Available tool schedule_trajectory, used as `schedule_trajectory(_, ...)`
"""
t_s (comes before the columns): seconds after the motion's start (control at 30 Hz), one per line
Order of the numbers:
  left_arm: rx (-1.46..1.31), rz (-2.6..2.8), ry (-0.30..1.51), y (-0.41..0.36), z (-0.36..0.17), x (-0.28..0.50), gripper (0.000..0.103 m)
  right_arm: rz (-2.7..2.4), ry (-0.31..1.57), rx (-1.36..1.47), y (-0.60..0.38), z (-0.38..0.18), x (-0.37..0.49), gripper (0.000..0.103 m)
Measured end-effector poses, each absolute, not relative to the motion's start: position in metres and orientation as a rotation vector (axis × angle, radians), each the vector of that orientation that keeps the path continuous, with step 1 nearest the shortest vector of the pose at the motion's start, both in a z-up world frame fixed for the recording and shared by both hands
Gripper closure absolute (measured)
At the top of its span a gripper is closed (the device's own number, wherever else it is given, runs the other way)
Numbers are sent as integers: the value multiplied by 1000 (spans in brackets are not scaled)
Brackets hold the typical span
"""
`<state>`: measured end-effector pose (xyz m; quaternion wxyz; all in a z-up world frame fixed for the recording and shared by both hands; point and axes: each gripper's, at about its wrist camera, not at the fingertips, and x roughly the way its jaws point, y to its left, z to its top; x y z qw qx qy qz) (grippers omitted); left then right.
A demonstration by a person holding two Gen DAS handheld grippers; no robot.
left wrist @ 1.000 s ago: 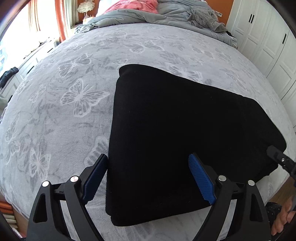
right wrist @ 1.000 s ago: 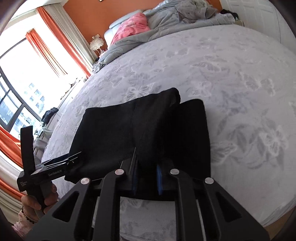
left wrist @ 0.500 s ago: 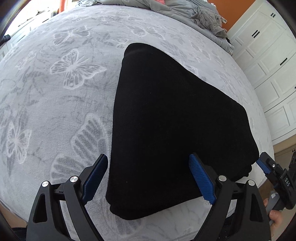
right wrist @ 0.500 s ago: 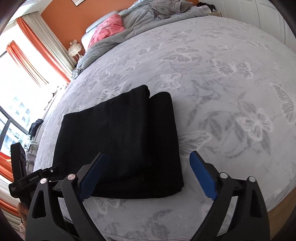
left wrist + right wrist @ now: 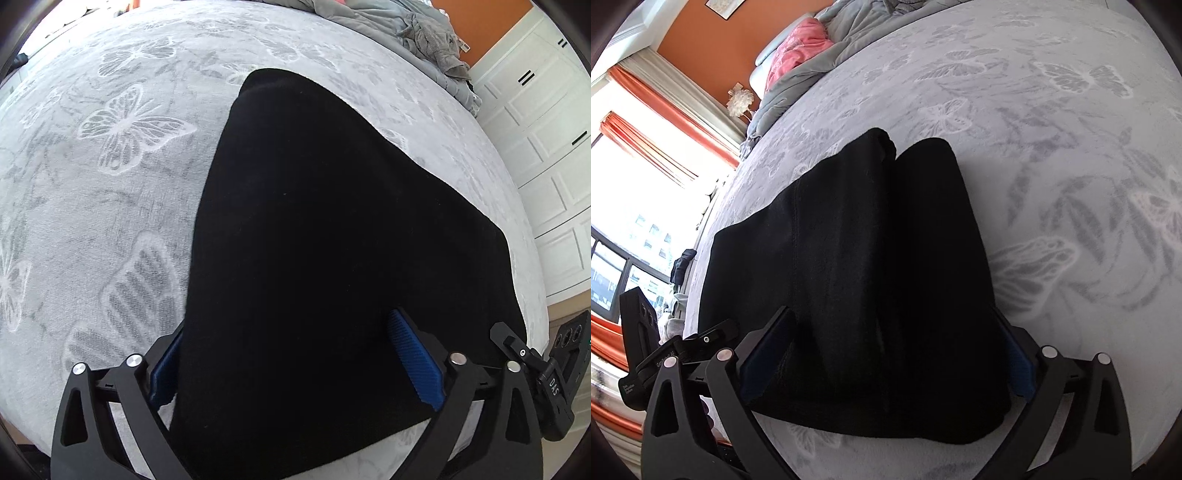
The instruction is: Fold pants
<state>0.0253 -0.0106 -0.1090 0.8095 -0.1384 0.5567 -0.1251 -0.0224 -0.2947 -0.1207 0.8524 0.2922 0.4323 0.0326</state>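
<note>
Pants (image 5: pixel 857 266): black, folded into a thick packet; they lie flat on the bed (image 5: pixel 1052 147), near its front edge.
Top layer: in the right wrist view the upper fold does not cover the lower one fully; a strip stays bare on the right.
Left gripper (image 5: pixel 295 365): your jaws are opening and stand wide across the near end of the packet, holding nothing.
Right gripper (image 5: pixel 886 354): also opening, wide over the other end, nothing pressed between the pads.
Risk, snag: if you lift away low, a pad can catch the soft cloth and pull the fold open.
Risk, edge: a push toward you may slide the packet off the bed.
</note>
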Motion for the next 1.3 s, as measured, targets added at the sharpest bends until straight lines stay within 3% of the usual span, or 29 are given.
schedule_trajectory(0.17,-295,-202,1169,-24,-111,34,5,75,864,568,-287,-122,-17,5)
schedule_trajectory(0.23,-315,-194,1156,-26,-112,38,5,78,842,550,-285,-121,-16,19)
schedule_trajectory(0.27,-330,-202,1142,-26,-111,39,6,92,838,536,-284,-119,-16,38)
schedule_trajectory(0.3,-342,-215,1131,-26,-111,40,12,107,828,540,-285,-117,-16,58)
schedule_trajectory(0.37,-366,-272,1119,-25,-104,38,48,136,807,564,-287,-109,-21,65)
schedule_trajectory(0.47,-403,-358,1107,-12,-83,26,63,211,797,634,-286,-93,-33,67)
schedule_trajectory(0.63,-444,-419,1102,25,-53,-27,62,334,848,633,-259,-74,-68,66)
schedule_trajectory(0.73,-428,-372,1154,43,-75,-52,54,274,929,552,-241,-99,-80,50)
schedule_trajectory(0.77,-418,-343,1178,45,-86,-57,49,241,941,526,-238,-108,-82,35)
schedule_trajectory(0.8,-432,-314,1194,49,-97,-58,43,219,944,524,-238,-114,-84,28)
schedule_trajectory(0.93,-469,-329,1168,41,-105,-56,16,220,892,614,-244,-122,-86,21)
schedule_trajectory(1.0,-434,-315,1150,32,-107,-55,11,214,874,620,-243,-123,-84,21)
schedule_trajectory(1.03,-409,-303,1129,29,-107,-58,11,205,868,602,-242,-123,-83,37)
schedule_trajectory(1.07,-386,-298,1113,22,-105,-56,14,204,863,596,-241,-122,-83,54)
schedule_trajectory(1.1,-371,-309,1096,17,-103,-56,22,226,860,628,-243,-121,-83,62)
schedule_trajectory(1.13,-368,-323,1084,17,-101,-59,43,229,853,651,-244,-118,-85,64)
schedule_trajectory(1.17,-370,-330,1079,16,-98,-60,56,233,844,640,-242,-110,-88,66)
schedule_trajectory(1.3,-372,-377,999,15,-56,-67,65,263,761,523,-227,-57,-100,67)
